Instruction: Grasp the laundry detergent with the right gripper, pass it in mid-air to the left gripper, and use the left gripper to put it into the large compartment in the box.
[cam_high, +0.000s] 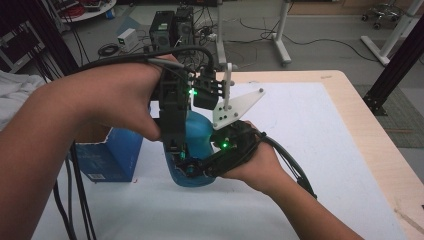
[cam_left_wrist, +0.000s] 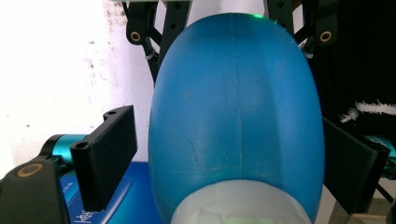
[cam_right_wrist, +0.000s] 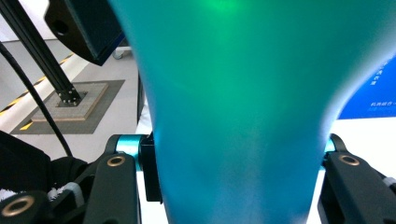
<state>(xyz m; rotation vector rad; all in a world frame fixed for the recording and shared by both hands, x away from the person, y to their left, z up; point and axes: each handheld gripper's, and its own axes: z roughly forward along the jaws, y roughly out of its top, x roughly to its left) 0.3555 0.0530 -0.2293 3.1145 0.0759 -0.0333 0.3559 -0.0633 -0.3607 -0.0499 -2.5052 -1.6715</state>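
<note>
**Two tools on a blue bottle**

The right tool (cam_high: 192, 167) clamps the blue bottle (cam_high: 197, 137) low down. The left tool (cam_high: 175, 147) straddles it, one pad clear of it. The bottle sits near the surface's (cam_high: 310, 150) left edge, beside a blue box (cam_high: 112, 157).

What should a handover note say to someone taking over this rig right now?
Right gripper: shut on the blue bottle, clamped across its lower body, held over the table.
Left gripper: comes from above, jaws either side of the bottle's upper part, a gap shows at one pad, so not gripping yet.
Blue box stands on the table behind the left hand.
Done: bottle picked up and steadied.
Left: probably closing the left jaws on the bottle.
</note>
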